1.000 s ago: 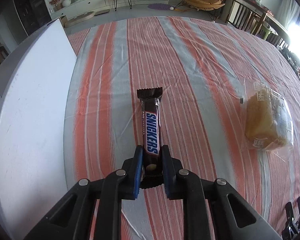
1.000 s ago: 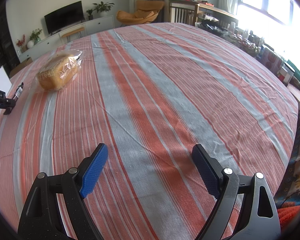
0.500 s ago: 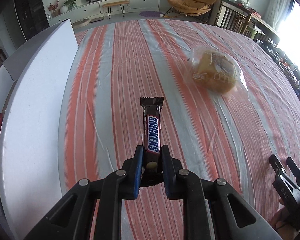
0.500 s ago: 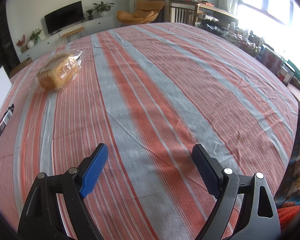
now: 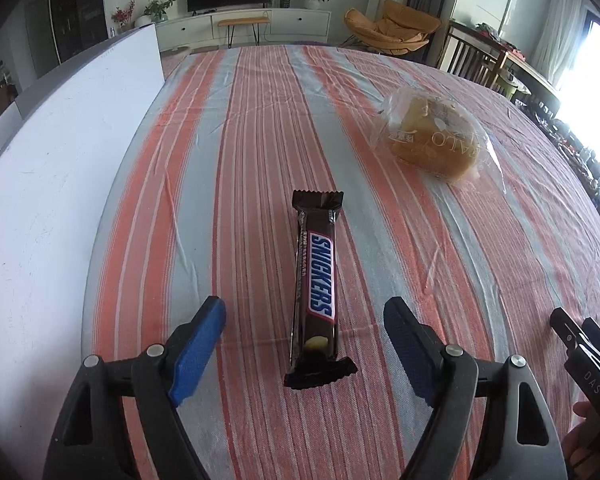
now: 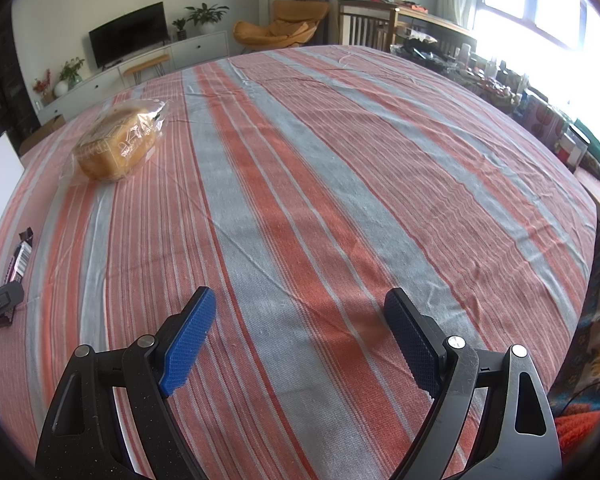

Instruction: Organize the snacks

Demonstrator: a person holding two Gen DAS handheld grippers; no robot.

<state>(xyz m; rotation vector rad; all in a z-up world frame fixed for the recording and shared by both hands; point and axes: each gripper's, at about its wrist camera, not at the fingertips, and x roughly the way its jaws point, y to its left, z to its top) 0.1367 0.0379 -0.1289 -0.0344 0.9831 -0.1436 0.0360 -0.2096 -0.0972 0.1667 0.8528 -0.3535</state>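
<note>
The left gripper (image 5: pixel 304 340) was opening its jaws, pads clear of the chocolate bar (image 5: pixel 316 284) lying on the striped cloth (image 5: pixel 252 168) between them. Lifting straight away would avoid nudging it. Beyond the bar sat the bagged bread (image 5: pixel 432 140). The right gripper (image 6: pixel 300 340) gaped empty.

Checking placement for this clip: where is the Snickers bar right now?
In the left wrist view the Snickers bar lies on the striped tablecloth between the left gripper's opening jaws, untouched.
</note>
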